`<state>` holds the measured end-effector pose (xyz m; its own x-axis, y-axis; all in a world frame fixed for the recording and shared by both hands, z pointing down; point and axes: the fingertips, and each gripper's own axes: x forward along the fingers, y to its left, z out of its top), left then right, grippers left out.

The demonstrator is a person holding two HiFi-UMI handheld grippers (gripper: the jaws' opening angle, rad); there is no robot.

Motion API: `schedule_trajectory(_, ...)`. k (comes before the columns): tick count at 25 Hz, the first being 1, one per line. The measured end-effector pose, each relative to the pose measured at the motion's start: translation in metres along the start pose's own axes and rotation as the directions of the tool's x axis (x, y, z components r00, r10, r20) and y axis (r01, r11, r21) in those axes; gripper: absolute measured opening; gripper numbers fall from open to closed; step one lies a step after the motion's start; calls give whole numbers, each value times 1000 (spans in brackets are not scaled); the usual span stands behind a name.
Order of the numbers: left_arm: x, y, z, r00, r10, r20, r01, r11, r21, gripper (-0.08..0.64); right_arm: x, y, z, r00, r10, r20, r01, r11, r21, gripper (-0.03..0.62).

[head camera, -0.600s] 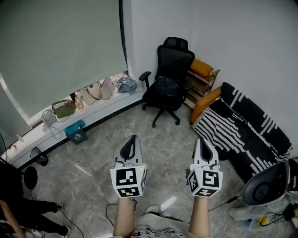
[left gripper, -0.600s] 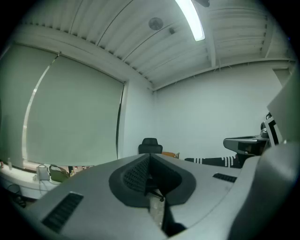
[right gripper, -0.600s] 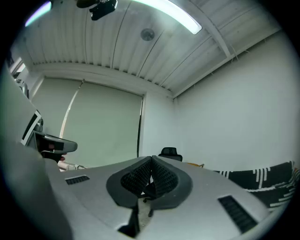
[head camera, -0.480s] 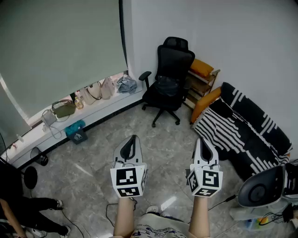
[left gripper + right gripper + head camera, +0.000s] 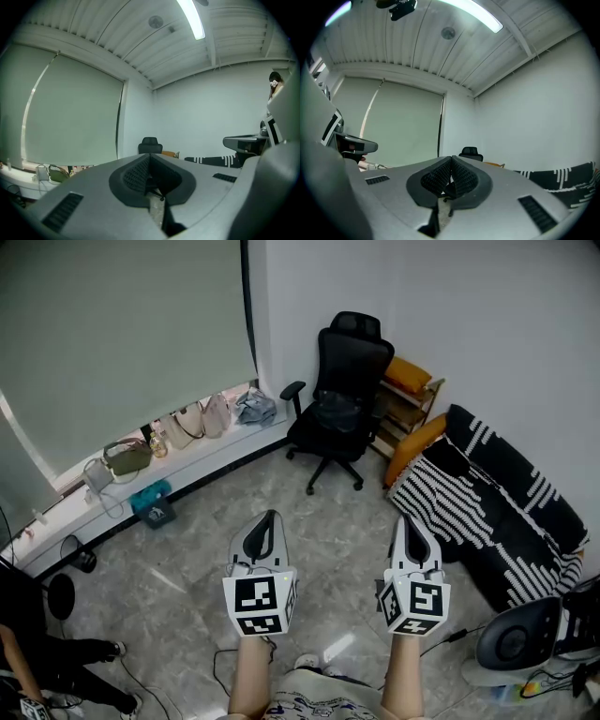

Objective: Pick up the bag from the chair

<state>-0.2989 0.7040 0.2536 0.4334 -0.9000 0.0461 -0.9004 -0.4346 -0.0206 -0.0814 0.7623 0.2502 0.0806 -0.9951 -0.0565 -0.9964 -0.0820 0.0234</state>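
- The blind [image 5: 122, 343] covers the whole window on the left.
- The floor [image 5: 178, 568] is grey tile, with a cable lying near the person's feet.
- The sofa [image 5: 511, 498] runs along the right wall under a black-and-white striped throw, with an orange cushion [image 5: 412, 448] leaning at the end nearest the chair.
- The ledge [image 5: 225, 452] under the blind carries a row of handbags [image 5: 178, 432].
- The chair [image 5: 349, 357], a black office chair, stands in the corner between the ledge and a wooden shelf [image 5: 403, 407], well ahead of both grippers.
- The left gripper [image 5: 270, 518] and the right gripper [image 5: 408, 520] are held level, side by side but apart, over the floor and pointing towards the chair. Each has its jaws pressed together with nothing between them.
- The bag [image 5: 337, 412], dark and slumped, lies on the chair's seat against the backrest, far from either gripper.
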Motion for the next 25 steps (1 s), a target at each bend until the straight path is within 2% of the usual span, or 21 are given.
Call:
schedule_trajectory(15, 22, 27, -16, 1000, -13, -16, 13, 1000, 12, 17, 26, 22, -16, 1000, -9, -8, 9, 1000, -3, 14)
schedule_trajectory(17, 28, 30, -18, 1000, -14, -25, 14, 1000, 9, 29, 33, 23, -19, 1000, 3, -13, -2, 1000, 12, 50)
schedule_trajectory(22, 42, 45, -27, 1000, 10, -28, -10, 1000, -5, 147, 48, 30, -33, 998, 36, -45, -35, 999, 19, 170)
schedule_trajectory(25, 58, 48, -29, 999, 3, -33, -4, 1000, -24, 213, 63, 28, -37, 997, 56, -61, -55, 998, 17, 213)
